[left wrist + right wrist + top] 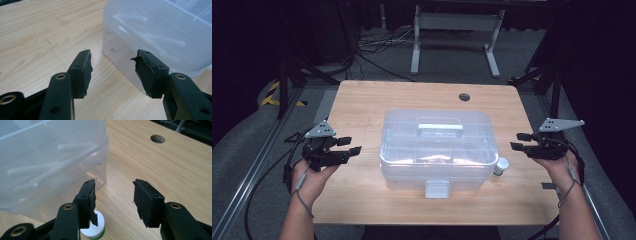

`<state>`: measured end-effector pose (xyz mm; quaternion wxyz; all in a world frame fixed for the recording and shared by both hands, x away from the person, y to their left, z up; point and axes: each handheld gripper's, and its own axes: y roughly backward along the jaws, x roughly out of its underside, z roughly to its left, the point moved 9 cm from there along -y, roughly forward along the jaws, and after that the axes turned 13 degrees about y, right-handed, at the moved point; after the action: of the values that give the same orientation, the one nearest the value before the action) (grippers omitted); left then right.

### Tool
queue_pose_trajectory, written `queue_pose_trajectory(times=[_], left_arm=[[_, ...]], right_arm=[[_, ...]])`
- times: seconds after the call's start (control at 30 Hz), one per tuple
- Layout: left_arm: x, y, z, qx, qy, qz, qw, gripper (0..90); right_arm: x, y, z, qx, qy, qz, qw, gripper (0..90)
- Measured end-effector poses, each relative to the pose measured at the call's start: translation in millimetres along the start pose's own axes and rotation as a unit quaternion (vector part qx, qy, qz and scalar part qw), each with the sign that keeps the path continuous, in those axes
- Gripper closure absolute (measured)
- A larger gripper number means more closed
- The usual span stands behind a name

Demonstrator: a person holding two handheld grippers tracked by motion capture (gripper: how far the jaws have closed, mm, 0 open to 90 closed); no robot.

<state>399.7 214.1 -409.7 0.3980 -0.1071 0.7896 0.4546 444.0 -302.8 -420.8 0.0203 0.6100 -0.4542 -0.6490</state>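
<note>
A clear plastic storage box [437, 147] with a handled lid and a front latch [437, 189] stands in the middle of the wooden table [362, 100]. Long white pieces show faintly through the box wall [150, 37] [50, 165]. A small white-capped jar [501, 165] [96, 226] stands by the box's right front corner. My left gripper [353, 145] [112, 72] hovers open to the left of the box, its jaws empty. My right gripper [518, 140] [115, 200] hovers open to the right of the box, just above and beside the jar, holding nothing.
A round cable hole [464, 96] [157, 138] sits near the table's far right edge. Bare wood lies on both sides of the box and behind it. A grey metal stand [455, 35] and cables are on the floor beyond the table.
</note>
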Motion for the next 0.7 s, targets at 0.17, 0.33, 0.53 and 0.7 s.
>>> queue_pose_trajectory(times=[0.17, 0.33, 0.53, 0.7], left_arm=[[-1.9, 2.0, -0.2, -0.010, 0.000, -0.005, 0.9999, 46.9], [-1.5, 2.9, -0.4, -0.008, 0.001, -0.004, 1.0000, 46.9], [-1.6, 3.3, -0.8, -0.007, -0.001, 0.002, 1.0000, 47.6], [-4.5, 2.7, -4.7, -0.001, -0.002, 0.002, 1.0000, 47.0]], right_arm=[[2.3, -2.0, -1.5, -0.002, -0.008, -0.005, 1.0000, 50.3], [3.3, -2.7, -2.0, -0.001, -0.010, -0.007, 0.9999, 48.7], [3.0, -4.1, -1.6, 0.001, -0.012, -0.006, 0.9999, 47.6], [2.8, -5.5, -4.7, 0.001, -0.014, -0.004, 0.9999, 46.7]])
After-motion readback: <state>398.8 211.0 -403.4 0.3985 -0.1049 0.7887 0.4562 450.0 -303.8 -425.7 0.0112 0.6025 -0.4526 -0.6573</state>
